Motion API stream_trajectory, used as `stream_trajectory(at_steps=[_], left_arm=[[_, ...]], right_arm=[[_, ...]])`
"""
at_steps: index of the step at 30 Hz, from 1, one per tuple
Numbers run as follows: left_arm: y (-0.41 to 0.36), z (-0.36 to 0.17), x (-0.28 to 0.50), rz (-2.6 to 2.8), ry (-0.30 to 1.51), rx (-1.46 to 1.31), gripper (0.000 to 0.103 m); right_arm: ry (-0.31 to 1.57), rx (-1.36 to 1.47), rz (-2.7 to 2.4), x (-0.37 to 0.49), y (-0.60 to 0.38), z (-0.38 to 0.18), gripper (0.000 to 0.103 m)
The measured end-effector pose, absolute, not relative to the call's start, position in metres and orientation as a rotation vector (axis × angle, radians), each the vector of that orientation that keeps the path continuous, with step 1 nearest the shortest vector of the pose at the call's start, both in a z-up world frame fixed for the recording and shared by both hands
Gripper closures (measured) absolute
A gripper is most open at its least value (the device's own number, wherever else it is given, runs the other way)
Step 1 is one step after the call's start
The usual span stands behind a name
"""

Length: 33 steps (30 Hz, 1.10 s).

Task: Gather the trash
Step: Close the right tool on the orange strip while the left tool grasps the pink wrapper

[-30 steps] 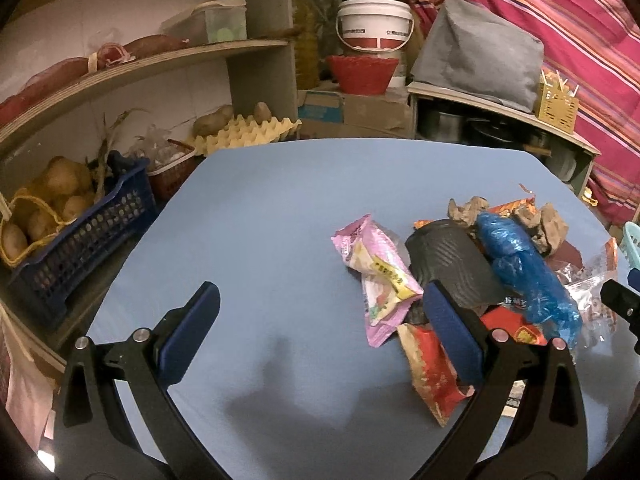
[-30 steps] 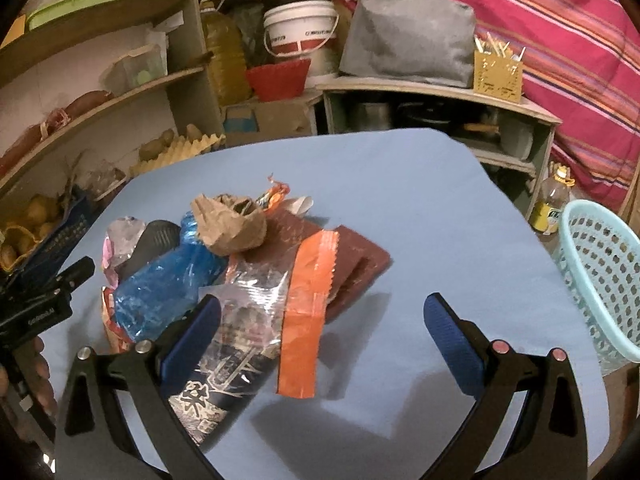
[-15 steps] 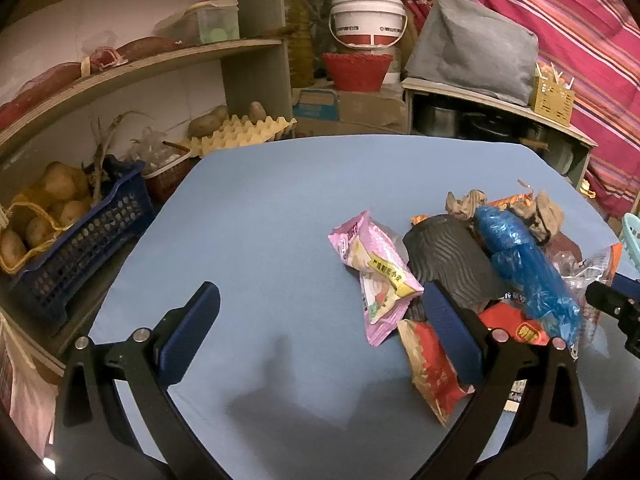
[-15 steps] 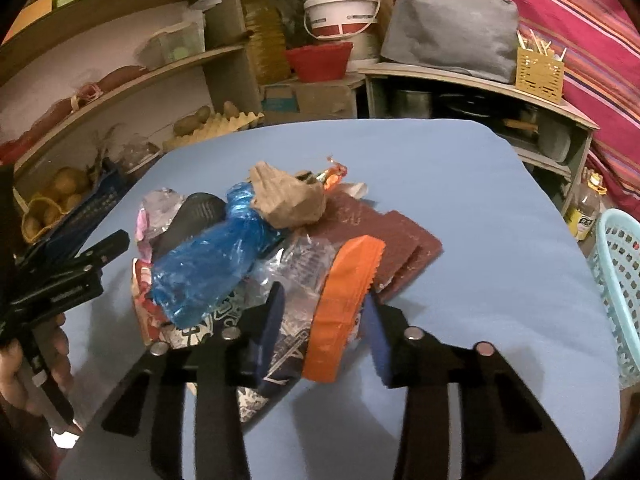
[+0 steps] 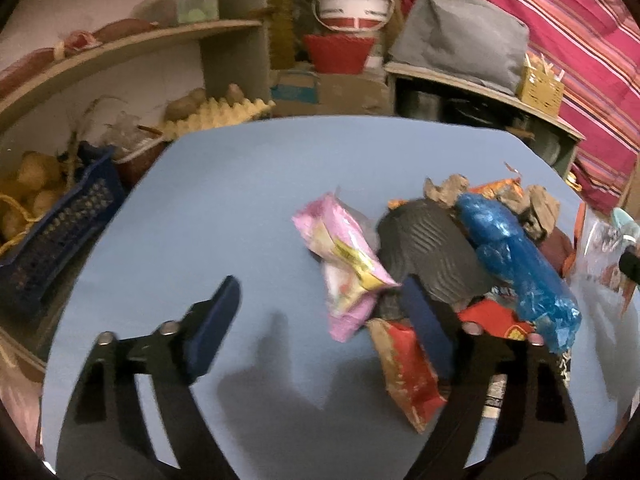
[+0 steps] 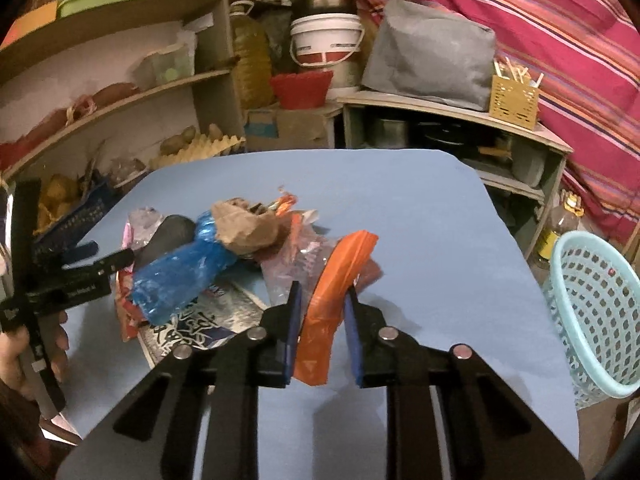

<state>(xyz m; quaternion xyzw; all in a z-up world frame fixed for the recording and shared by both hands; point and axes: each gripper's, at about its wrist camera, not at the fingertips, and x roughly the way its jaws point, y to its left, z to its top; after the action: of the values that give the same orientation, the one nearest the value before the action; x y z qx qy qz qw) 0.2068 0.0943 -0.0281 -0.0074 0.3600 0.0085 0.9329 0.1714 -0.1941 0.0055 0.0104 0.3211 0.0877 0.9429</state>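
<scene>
A heap of trash lies on the blue table [image 5: 224, 184]. It holds a pink wrapper [image 5: 340, 248], a black ribbed piece [image 5: 424, 248], a blue plastic bag [image 5: 516, 264] and a red wrapper [image 5: 408, 376]. My left gripper [image 5: 320, 304] is closing. The pink wrapper's lower end lies between its jaws, and neither pad touches it. My right gripper [image 6: 323, 312] is closing, and its pads pinch an orange wrapper [image 6: 340, 276] whose far end is raised off the table. Crumpled brown paper [image 6: 244, 224] tops the heap.
A turquoise mesh basket [image 6: 592, 304] stands off the table's right edge. A blue crate of potatoes [image 5: 60, 236] and an egg tray [image 5: 216, 116] sit on shelves at the left. A hand [image 6: 60, 340] holds the left gripper at the left edge of the right wrist view.
The right jaws went from wide open to pinched on the orange wrapper, which now stands up off the table. The left jaws narrowed around the pink wrapper's end.
</scene>
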Motion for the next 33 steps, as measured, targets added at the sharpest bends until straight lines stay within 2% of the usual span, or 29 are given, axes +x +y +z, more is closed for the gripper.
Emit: stream_trajectory(at_steps=[2,4,5,7,10,12,24,26,27,28,29,33], left_arm=[[0.092,-0.030,0.209,-0.004,0.745,-0.025,0.042],[0.092,-0.031,0.212,-0.036,0.747,-0.040,0.060],[0.093,-0.031,0.213,-0.048,0.749,-0.049,0.065],[0.094,-0.033,0.216,-0.070,0.758,-0.075,0.081],[0.091,-0.034,0.218,-0.096,0.757,-0.069,0.097],[0.091,-0.034,0.217,-0.096,0.752,-0.063,0.103],[0.099,-0.011,0.197,-0.004,0.657,-0.049,0.103],[0.101,-0.009,0.197,0.031,0.651,-0.047,0.083],[0.101,-0.008,0.197,0.047,0.649,-0.045,0.048],[0.100,-0.006,0.196,0.088,0.628,-0.039,0.023],[0.100,-0.004,0.195,0.109,0.608,-0.033,0.018],[0.098,-0.001,0.202,0.107,0.605,-0.034,0.017]], right_arm=[[0.653,0.039,0.177,0.172,-0.202,0.007,0.082],[0.645,0.044,0.170,0.172,-0.207,0.008,0.082],[0.641,0.047,0.171,0.172,-0.209,0.009,0.082],[0.628,0.054,0.176,0.170,-0.214,0.013,0.082],[0.596,0.037,0.178,0.165,-0.216,0.018,0.082],[0.575,0.028,0.173,0.161,-0.220,0.022,0.082],[0.535,0.111,0.130,0.148,-0.276,0.031,0.082],[0.543,0.138,0.124,0.148,-0.284,0.028,0.082],[0.548,0.146,0.123,0.149,-0.286,0.027,0.082],[0.554,0.156,0.122,0.149,-0.288,0.025,0.082],[0.557,0.160,0.121,0.148,-0.288,0.023,0.082],[0.562,0.162,0.112,0.150,-0.288,0.020,0.082]])
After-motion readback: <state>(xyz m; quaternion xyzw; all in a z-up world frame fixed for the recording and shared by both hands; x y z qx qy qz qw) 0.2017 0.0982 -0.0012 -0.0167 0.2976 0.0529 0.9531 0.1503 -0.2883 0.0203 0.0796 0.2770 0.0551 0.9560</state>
